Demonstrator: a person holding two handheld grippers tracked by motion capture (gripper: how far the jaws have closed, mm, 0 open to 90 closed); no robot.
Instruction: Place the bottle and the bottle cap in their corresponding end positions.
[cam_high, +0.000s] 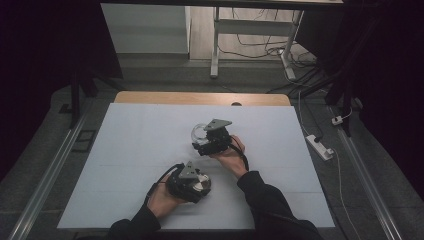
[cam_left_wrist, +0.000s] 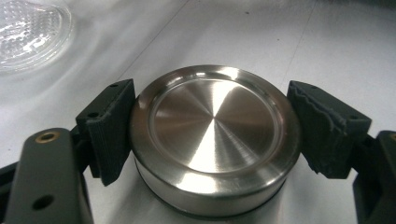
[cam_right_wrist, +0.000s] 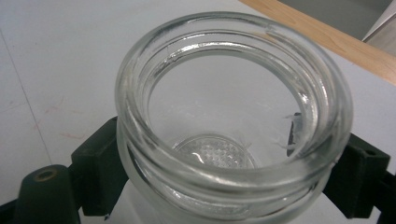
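Note:
A round brushed-steel lid (cam_left_wrist: 215, 135) sits flat on the white sheet, and the black pads of my left gripper (cam_left_wrist: 212, 140) press on its two sides. In the high view that left gripper (cam_high: 196, 183) is near the front of the table with the lid (cam_high: 201, 184) shining at its tip. Farther back, my right gripper (cam_high: 206, 136) is shut on a clear glass jar (cam_high: 198, 132). In the right gripper view the jar (cam_right_wrist: 233, 107) stands mouth up and without a lid, its threaded neck between the jaws of my right gripper (cam_right_wrist: 229, 182).
A white sheet (cam_high: 130, 145) covers the table, with a wooden strip (cam_high: 200, 98) bare along the far edge. Clear patterned glass (cam_left_wrist: 28, 28) shows at the top left of the left gripper view. A power strip (cam_high: 320, 146) and cables lie on the floor to the right.

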